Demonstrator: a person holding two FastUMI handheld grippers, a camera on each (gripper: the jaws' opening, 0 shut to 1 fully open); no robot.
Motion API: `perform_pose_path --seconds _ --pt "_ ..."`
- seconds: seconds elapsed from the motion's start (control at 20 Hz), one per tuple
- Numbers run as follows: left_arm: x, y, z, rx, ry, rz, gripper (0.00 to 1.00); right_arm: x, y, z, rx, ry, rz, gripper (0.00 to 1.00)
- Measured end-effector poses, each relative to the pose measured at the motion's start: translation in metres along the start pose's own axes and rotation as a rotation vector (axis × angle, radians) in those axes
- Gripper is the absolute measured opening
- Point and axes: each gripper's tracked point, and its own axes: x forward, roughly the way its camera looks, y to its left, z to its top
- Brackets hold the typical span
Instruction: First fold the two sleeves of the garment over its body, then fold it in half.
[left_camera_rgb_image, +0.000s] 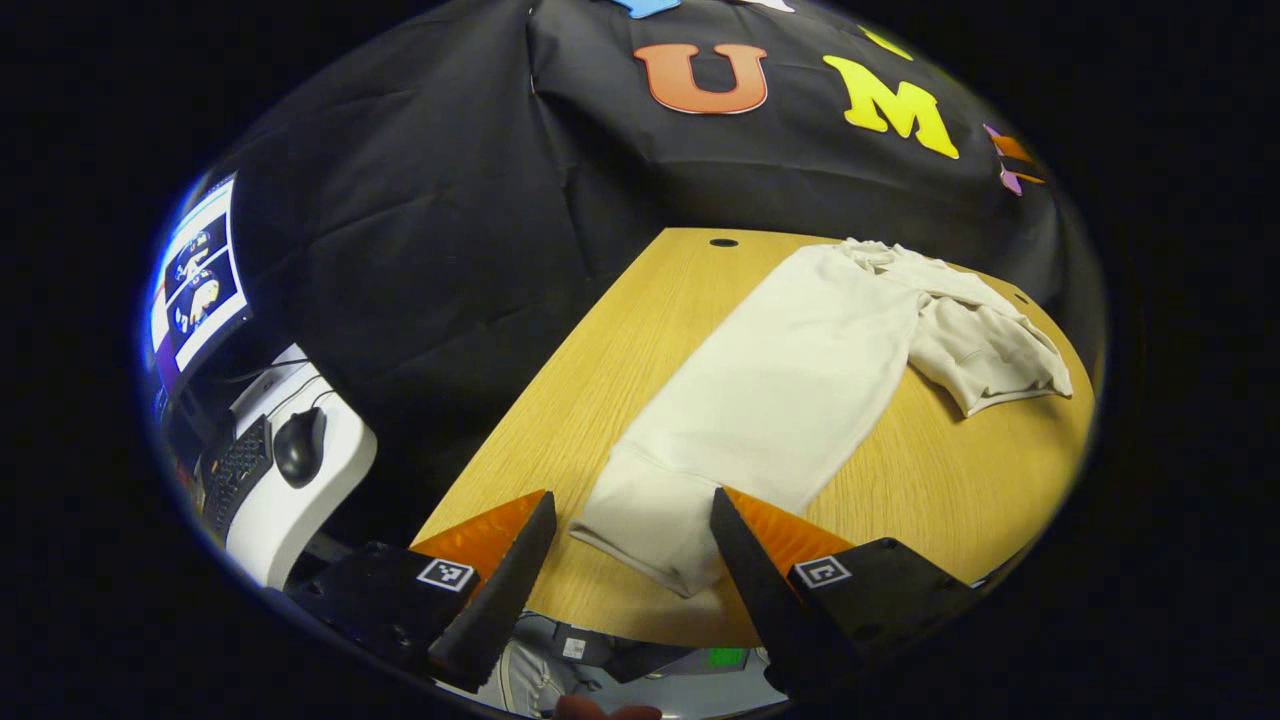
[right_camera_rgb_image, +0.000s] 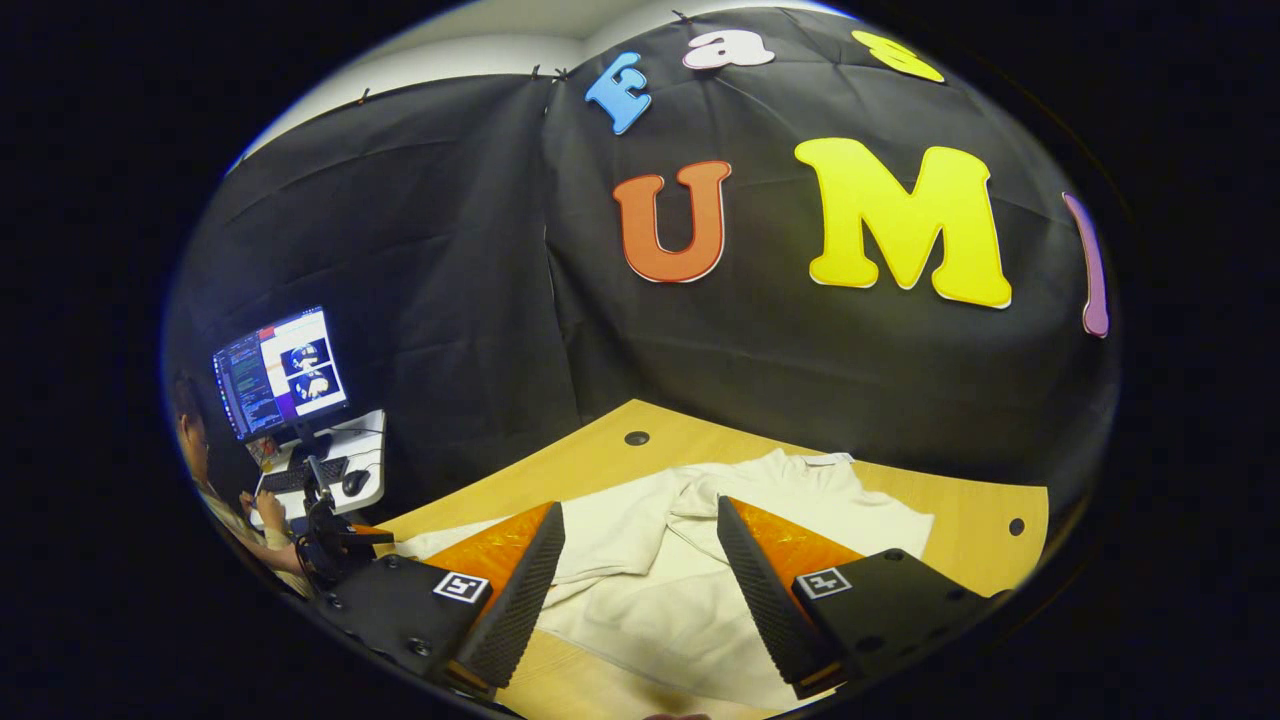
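**Garment handling: grip points and clearance**

Left claw: jaws spread wide, nothing between them. It hovers above the garment's hem, which lies at the near table edge, at 6 o'clock in the left gripper view.

Right claw: jaws likewise apart and empty, poised over the collar end of the garment.

Material, by appearance: cream knit, soft, limp, light, not fragile. Expect sag and drag on the wood; cloth should not slip from ribbed pads.

Grip points: take each sleeve near its cuff, pinching one layer. One sleeve lies bunched at 2 o'clock in the left gripper view. For the half fold, take the hem corners.

Clearance: bare wood flanks the body at 9 and 4 o'clock. The hem nearly reaches the table edge; the booth wall closes the far side. A side desk with a monitor stands well apart at 9 o'clock.
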Motion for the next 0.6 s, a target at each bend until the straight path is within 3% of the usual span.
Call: perform_pose_path --seconds 0.15,0.25,0.3,0.35,0.4,0.5,0.55,0.6 --pt "0.001 -0.008 -0.006 -0.033 0.002 -0.037 0.94 -0.009 0.002 -0.002 -0.015 0.001 -0.010 0.95" --pt "0.000 -0.017 0.000 -0.024 -0.001 -0.056 0.78 -0.012 0.005 0.001 -0.016 -0.007 -0.006 0.95" --pt "0.002 -0.021 -0.001 -0.025 -0.004 -0.072 0.64 -0.013 0.007 0.000 -0.020 -0.003 0.000 0.95" --pt "0.002 -0.023 0.000 -0.035 -0.003 -0.064 0.59 -0.015 0.008 -0.003 -0.020 0.000 0.004 0.95" --pt "0.002 -0.021 -0.001 -0.050 -0.007 -0.059 0.40 -0.017 0.008 -0.003 -0.017 0.001 0.005 0.95" --pt "0.003 -0.020 0.001 -0.059 0.005 -0.054 0.23 -0.021 0.005 -0.006 -0.007 0.001 -0.002 0.95" --pt "0.002 -0.020 0.004 -0.061 0.010 -0.051 0.27 -0.024 0.003 -0.006 -0.001 -0.002 -0.005 0.95" --pt "0.004 -0.019 0.004 -0.063 0.023 -0.049 0.11 -0.027 0.001 -0.006 0.006 -0.002 -0.009 0.95"
